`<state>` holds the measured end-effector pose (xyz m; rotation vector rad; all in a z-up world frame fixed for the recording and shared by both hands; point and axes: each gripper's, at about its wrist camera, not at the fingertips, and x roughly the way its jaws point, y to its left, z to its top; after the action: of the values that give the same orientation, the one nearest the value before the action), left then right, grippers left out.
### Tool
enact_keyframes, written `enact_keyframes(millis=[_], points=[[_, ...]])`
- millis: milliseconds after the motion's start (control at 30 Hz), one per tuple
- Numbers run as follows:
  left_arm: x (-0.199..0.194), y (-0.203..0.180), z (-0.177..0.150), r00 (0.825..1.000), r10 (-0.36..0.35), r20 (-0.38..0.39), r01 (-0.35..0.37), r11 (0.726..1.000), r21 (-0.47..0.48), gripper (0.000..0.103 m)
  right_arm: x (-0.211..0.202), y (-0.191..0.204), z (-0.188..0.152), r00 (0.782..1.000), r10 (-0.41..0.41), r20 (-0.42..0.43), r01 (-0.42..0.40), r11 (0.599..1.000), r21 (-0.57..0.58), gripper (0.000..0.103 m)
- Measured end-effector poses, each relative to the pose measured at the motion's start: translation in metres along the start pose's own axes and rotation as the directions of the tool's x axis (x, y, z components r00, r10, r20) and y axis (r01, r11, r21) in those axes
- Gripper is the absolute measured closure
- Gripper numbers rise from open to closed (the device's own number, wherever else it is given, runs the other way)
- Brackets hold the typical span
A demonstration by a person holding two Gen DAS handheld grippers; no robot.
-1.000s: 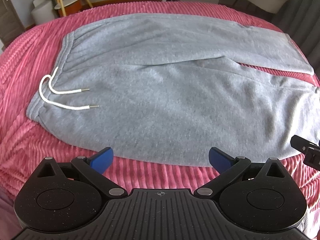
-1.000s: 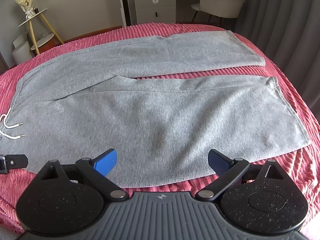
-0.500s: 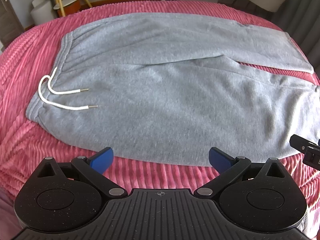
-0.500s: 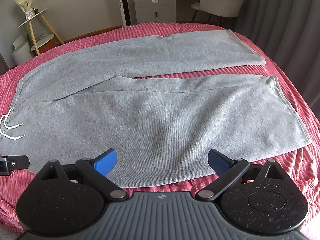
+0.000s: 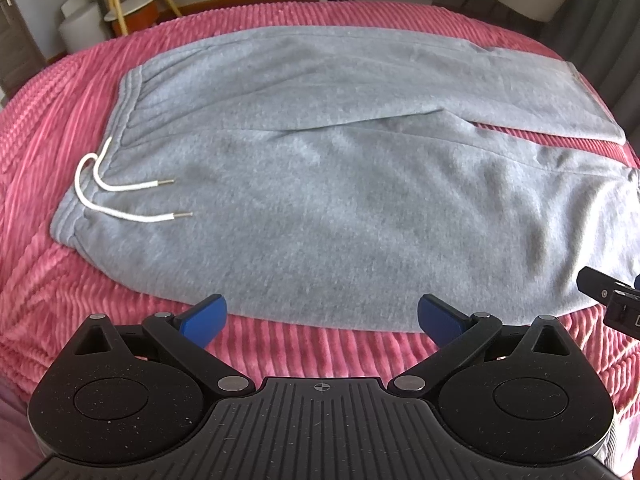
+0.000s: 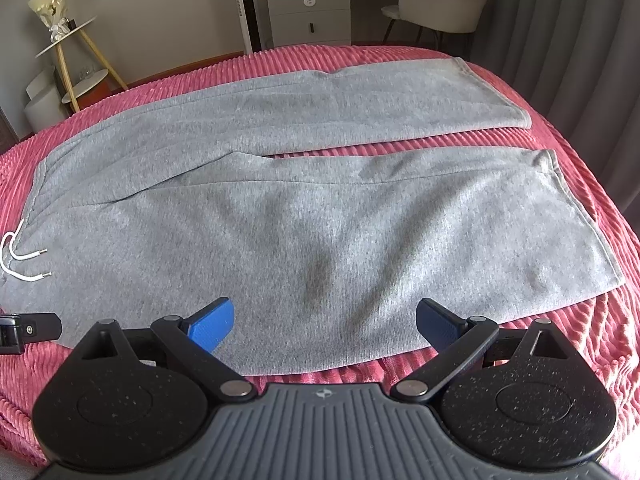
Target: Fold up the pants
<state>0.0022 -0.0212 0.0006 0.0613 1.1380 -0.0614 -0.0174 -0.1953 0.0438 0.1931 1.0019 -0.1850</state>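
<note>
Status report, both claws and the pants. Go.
Left claw open, right claw open, both empty at the near edge. Grey pants flat on the pink bedspread, unfolded, legs apart. White drawstring loose. Nothing blocking.

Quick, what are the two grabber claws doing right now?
Left gripper: open, holding nothing, near the gray pants.
Right gripper: open, holding nothing.

pants (image 6: 320,216) flat on bedspread (image 6: 560,344) | waistband left, legs right | drawstring (image 5: 120,196) on waistband end
</note>
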Motion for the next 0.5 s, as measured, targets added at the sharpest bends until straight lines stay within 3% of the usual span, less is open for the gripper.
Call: enact_keyframes(millis=[500], points=[[-0.0006, -0.0014, -0.0001, 1.000, 0.001, -0.002, -0.001, 1.000, 0.006, 0.000, -0.0005, -0.0011, 0.0005, 1.000, 0.004, -0.001, -0.004, 1.000, 0.006, 0.005]])
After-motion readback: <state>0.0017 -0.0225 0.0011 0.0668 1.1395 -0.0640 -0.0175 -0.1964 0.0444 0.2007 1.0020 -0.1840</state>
